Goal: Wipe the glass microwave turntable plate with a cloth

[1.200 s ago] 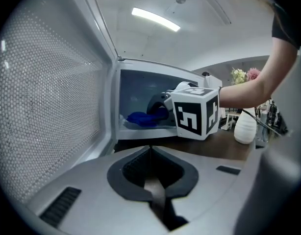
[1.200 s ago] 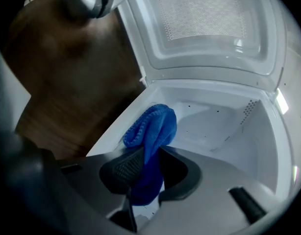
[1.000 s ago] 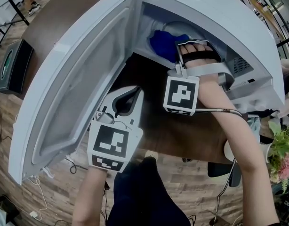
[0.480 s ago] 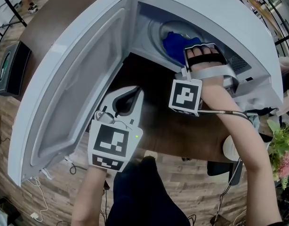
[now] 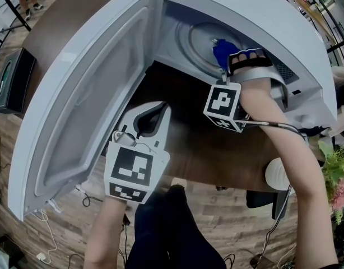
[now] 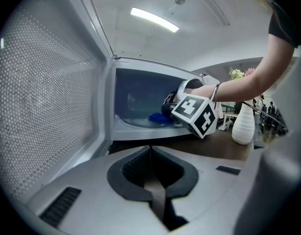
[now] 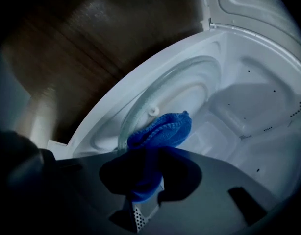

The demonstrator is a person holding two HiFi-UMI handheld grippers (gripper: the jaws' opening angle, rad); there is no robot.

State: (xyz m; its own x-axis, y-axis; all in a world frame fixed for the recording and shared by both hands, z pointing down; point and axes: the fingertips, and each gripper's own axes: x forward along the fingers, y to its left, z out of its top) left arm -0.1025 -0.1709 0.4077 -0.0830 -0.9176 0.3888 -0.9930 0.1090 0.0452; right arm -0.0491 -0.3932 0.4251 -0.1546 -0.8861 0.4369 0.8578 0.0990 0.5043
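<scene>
Right tool [image 7: 143,175] pinching crumpled blue knit cloth [image 7: 163,129], which rests on round clear glass turntable plate [image 7: 189,82] seated inside open white microwave [image 5: 261,15]. Left tool [image 6: 150,155] pressed together, empty, outside microwave front, above dark brown wooden table [image 5: 189,139].
</scene>
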